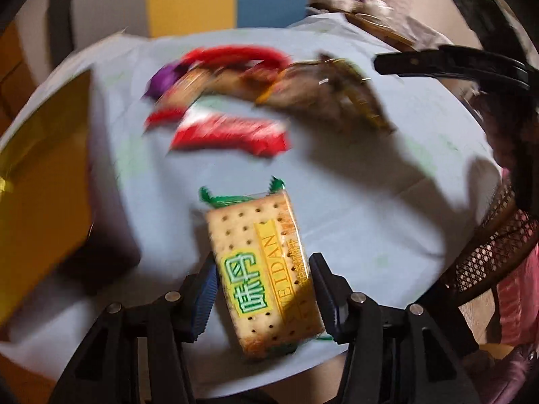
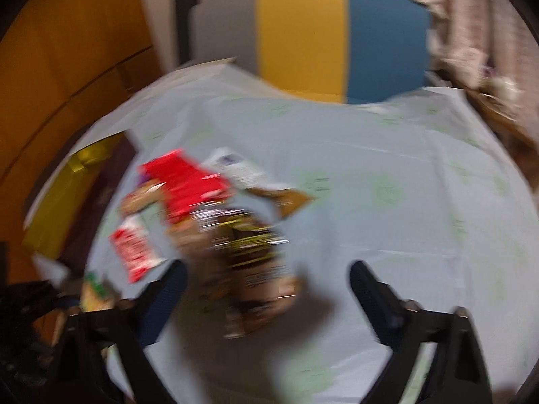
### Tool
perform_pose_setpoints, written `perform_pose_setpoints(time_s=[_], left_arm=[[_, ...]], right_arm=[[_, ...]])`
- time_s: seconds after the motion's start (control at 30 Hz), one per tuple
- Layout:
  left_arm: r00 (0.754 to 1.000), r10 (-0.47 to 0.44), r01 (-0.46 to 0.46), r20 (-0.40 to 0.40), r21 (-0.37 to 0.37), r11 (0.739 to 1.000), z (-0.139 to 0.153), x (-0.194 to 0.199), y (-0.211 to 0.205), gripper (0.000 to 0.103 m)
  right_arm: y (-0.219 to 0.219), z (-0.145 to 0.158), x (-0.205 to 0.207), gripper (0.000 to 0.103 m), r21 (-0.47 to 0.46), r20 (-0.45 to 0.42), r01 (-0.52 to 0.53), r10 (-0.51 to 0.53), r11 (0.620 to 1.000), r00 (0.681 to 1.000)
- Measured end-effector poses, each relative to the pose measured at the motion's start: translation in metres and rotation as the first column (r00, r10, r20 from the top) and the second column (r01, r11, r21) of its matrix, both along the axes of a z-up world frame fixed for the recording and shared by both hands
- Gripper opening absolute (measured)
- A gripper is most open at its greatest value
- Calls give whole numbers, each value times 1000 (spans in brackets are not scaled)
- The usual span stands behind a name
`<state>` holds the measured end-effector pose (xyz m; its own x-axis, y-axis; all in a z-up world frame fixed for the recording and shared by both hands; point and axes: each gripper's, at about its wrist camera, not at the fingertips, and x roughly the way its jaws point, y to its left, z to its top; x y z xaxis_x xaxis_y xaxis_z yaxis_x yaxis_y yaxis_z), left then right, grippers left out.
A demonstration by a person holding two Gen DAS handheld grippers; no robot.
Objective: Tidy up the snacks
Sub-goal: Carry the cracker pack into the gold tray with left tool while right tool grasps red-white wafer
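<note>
My left gripper (image 1: 263, 261) is shut on a cracker pack (image 1: 266, 269) with green ends and a yellow label, held above the pale blue tablecloth (image 1: 370, 185). Beyond it lies a blurred pile of snacks (image 1: 235, 101), red, purple and brown packets. In the right wrist view my right gripper (image 2: 267, 266) stands open over a brown snack packet (image 2: 252, 262) at the near end of the pile. Its left finger is close beside the packet and its right finger is well apart from it. Motion blur hides the packet's details. The right gripper (image 1: 438, 60) also shows at the far right of the left wrist view.
A gold box (image 1: 43, 185) sits at the table's left edge, also seen as a yellow box (image 2: 64, 208) with a dark part beside it. A grey, yellow and blue panel (image 2: 303, 33) stands behind the table. A mesh-backed chair (image 1: 488, 252) is at the right.
</note>
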<state>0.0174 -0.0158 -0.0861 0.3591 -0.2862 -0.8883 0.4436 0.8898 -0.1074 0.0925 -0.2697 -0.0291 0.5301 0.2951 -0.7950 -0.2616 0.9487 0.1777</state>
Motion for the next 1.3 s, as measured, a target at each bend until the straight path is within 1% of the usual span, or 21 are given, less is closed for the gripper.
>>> perform_pose_setpoints(time_s=[0.03, 0.17, 0.27, 0.3, 0.37, 0.4, 0.47, 0.57, 0.6, 0.63, 0.7, 0.73, 0.8, 0.9, 1.0, 1.03, 1.1, 1.17, 1.23, 1.27, 1.3], left_arm=[[1000, 8, -8, 14, -21, 1000, 0, -2, 5, 54], [999, 36, -36, 15, -44, 998, 0, -6, 15, 53], [999, 44, -43, 27, -46, 998, 1, -6, 19, 53], [998, 47, -45, 32, -52, 998, -2, -5, 12, 53], [998, 50, -48, 39, -64, 997, -1, -9, 14, 53], [998, 52, -50, 39, -69, 996, -6, -2, 13, 53], [998, 52, -49, 46, -71, 996, -5, -4, 15, 53], [997, 52, -48, 56, -75, 996, -4, -8, 17, 53], [997, 53, -48, 57, -78, 996, -6, -8, 14, 53], [997, 53, -48, 59, -81, 996, -6, -8, 13, 53], [997, 50, -45, 66, -79, 996, -5, -8, 12, 52], [996, 49, -44, 70, -75, 996, -5, -9, 12, 51], [996, 48, -42, 73, -79, 996, -4, -10, 12, 51], [996, 48, -42, 74, -87, 995, -3, -10, 13, 49], [997, 55, -47, 57, -137, 990, 1, -8, 19, 49], [996, 59, -49, 63, -146, 988, 5, -10, 20, 49], [995, 61, -44, 85, -184, 982, 19, -11, 26, 49], [991, 76, -50, 111, -223, 974, 36, -10, 34, 49], [985, 112, -74, 130, -264, 962, 54, -8, 46, 49], [980, 140, -94, 138, -299, 950, 65, -5, 56, 49], [976, 164, -111, 144, -316, 942, 72, 0, 63, 49]], right_arm=[[14, -2, -1, 68, 2, -13, -39, 39, 999, 999], [66, -9, 3, 65, 18, -39, -182, 182, 983, 982], [109, -15, 14, 65, -31, -47, -276, 274, 961, 961], [120, -18, 18, 65, -42, -54, -297, 294, 954, 954], [141, -26, 30, 65, -66, -83, -338, 332, 939, 940], [149, -31, 35, 65, -67, -107, -366, 358, 928, 928], [163, -45, 43, 66, -77, -169, -402, 385, 912, 907], [171, -61, 47, 65, -120, -214, -414, 384, 902, 898], [172, -60, 44, 60, -131, -199, -412, 383, 902, 902], [170, -59, 41, 42, -131, -192, -401, 374, 906, 907], [162, -57, 36, 33, -107, -205, -384, 358, 917, 911], [156, -57, 30, 32, -98, -213, -377, 351, 921, 912], [146, -60, 17, 32, -114, -214, -375, 345, 920, 914], [128, -64, -4, 33, -75, -220, -333, 310, 940, 925], [118, -66, -15, 33, -71, -209, -301, 281, 951, 937], [115, -67, -18, 33, -64, -205, -286, 268, 956, 941], [114, -69, -22, 33, -55, -195, -265, 250, 963, 949], [119, -72, -23, 33, -65, -167, -264, 250, 962, 954], [114, -71, -27, 33, -72, -147, -257, 245, 964, 958], [112, -70, -30, 33, -68, -145, -250, 239, 966, 960], [112, -70, -29, 33, -65, -144, -245, 234, 967, 961]])
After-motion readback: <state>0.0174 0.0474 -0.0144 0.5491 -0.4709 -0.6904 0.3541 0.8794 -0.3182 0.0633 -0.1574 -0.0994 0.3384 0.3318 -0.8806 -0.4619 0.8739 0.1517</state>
